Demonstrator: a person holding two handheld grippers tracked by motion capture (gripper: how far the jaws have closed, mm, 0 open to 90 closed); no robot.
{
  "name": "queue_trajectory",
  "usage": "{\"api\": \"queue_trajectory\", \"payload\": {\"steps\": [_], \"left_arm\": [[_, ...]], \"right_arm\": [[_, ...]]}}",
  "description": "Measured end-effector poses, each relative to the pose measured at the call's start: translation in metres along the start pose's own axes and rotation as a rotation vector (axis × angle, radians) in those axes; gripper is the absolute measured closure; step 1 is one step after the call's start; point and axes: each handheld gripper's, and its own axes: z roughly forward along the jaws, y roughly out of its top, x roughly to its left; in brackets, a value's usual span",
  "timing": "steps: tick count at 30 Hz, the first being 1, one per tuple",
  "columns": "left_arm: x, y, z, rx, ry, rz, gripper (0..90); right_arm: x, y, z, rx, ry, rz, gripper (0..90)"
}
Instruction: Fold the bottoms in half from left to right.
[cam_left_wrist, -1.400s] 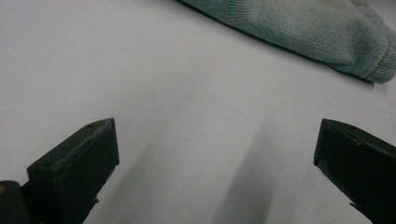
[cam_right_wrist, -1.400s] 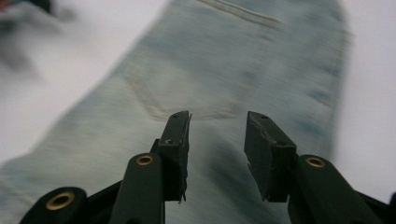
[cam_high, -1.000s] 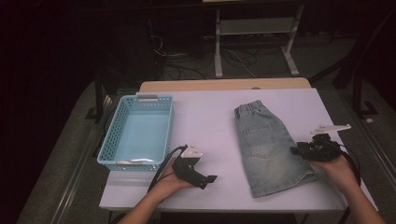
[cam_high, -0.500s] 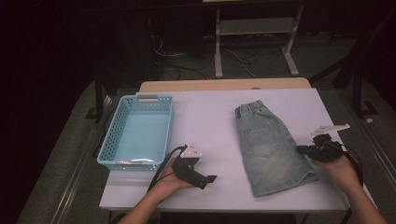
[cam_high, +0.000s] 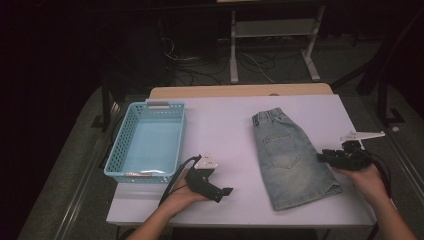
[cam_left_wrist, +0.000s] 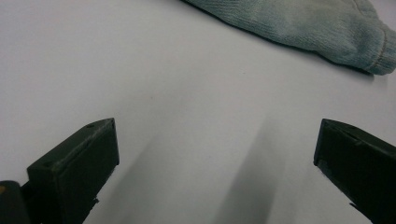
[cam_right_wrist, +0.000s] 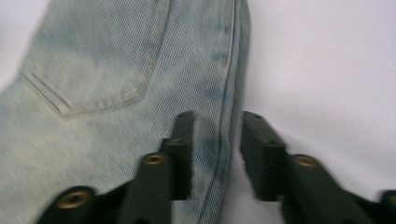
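Note:
Pale blue denim shorts (cam_high: 292, 157) lie flat on the white table, waistband to the far side. My right gripper (cam_high: 324, 156) rests at their right side edge. In the right gripper view its jaws (cam_right_wrist: 217, 140) have just been opening: they stand apart astride the side seam of the shorts (cam_right_wrist: 116, 70), one finger (cam_right_wrist: 182, 144) on the denim, the other on bare table, neither pad pressing. My left gripper (cam_high: 225, 192) lies near the front edge, left of the shorts. Its jaws (cam_left_wrist: 215, 163) are wide open over bare table, with the shorts' hem (cam_left_wrist: 303, 23) farther off.
A light blue plastic basket (cam_high: 120, 145) stands at the table's left side, with nothing in it. Bare white table lies between the basket and the shorts. Beyond the table's far edge is a dark floor with cables and a metal stand (cam_high: 272, 30).
The right gripper has shifted slightly to the right at the shorts' edge. The left hand and its gripper have stayed put.

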Motion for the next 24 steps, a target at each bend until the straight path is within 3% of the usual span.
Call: {"api": "queue_trajectory", "payload": {"steps": [5,17,22,24], "left_arm": [[0.0,0.002,0.002,-0.01,0.008,-0.016,0.0],[0.005,0.005,0.001,-0.035,0.022,-0.051,0.0],[0.003,0.012,0.006,-0.042,0.025,-0.046,0.0],[0.001,0.016,0.01,-0.042,0.026,-0.038,0.0]], "right_arm": [[0.005,0.009,0.006,-0.028,-0.007,-0.02,45.7],[0.012,0.04,0.027,-0.108,0.046,-0.034,39.1],[0.01,0.037,0.03,-0.073,0.034,-0.053,36.1],[0.008,0.034,0.029,-0.063,0.029,-0.037,34.4]]}}
